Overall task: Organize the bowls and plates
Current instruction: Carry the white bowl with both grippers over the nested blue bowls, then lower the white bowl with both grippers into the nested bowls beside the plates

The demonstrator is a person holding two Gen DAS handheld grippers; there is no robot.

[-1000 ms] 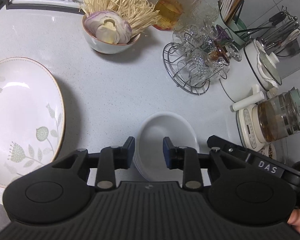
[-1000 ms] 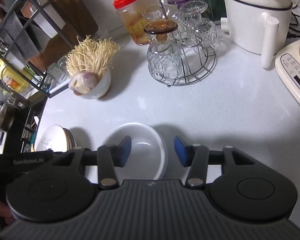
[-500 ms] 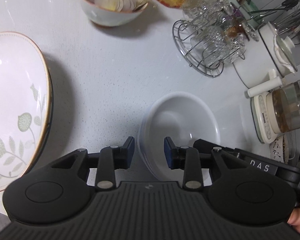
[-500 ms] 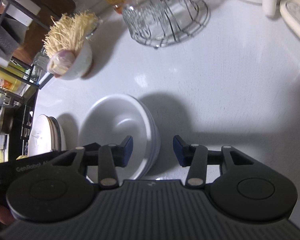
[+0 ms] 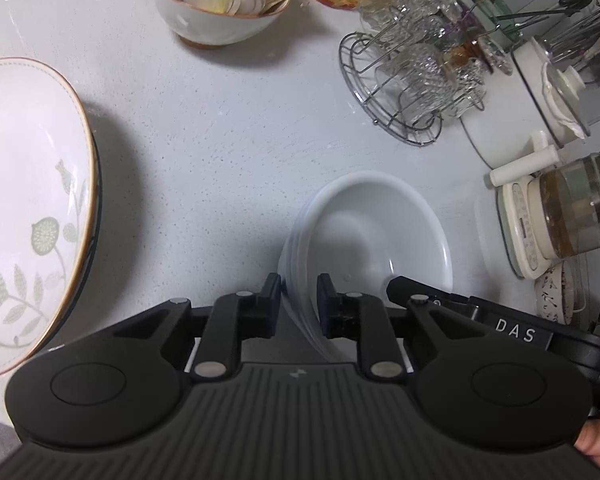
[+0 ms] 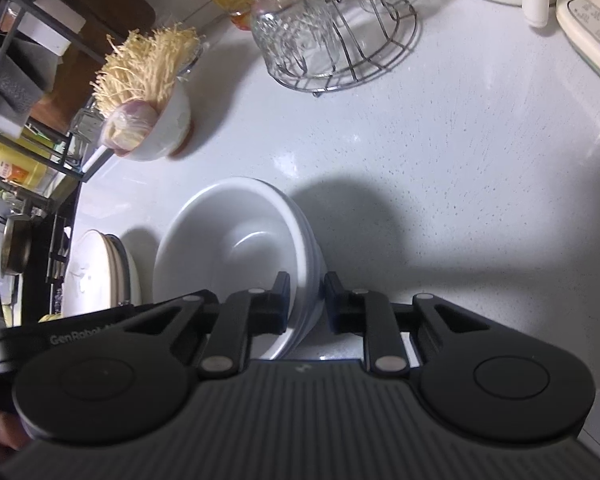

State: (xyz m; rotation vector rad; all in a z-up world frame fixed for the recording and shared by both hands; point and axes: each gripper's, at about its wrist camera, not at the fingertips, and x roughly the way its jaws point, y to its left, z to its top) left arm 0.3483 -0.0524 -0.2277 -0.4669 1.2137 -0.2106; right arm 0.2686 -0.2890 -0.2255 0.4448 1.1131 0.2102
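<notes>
A stack of white bowls (image 5: 364, 236) stands on the white counter; it also shows in the right wrist view (image 6: 236, 248). My left gripper (image 5: 298, 300) is shut on the stack's left rim, one finger inside and one outside. My right gripper (image 6: 306, 300) is shut on the stack's right rim the same way. A large floral plate (image 5: 28, 208) lies to the left of the bowls; in the right wrist view it shows as a stack of plates (image 6: 96, 276).
A bowl of enoki mushrooms and onion (image 5: 220, 12) stands at the back. A wire rack of glasses (image 5: 412, 80), a white pot (image 5: 540, 92) and a glass kettle on its base (image 5: 572, 220) stand at the right. A dark shelf rack (image 6: 24, 80) is at the left.
Both grippers moved down onto the bowl stack and closed on opposite rims. The camera views came closer to the counter.
</notes>
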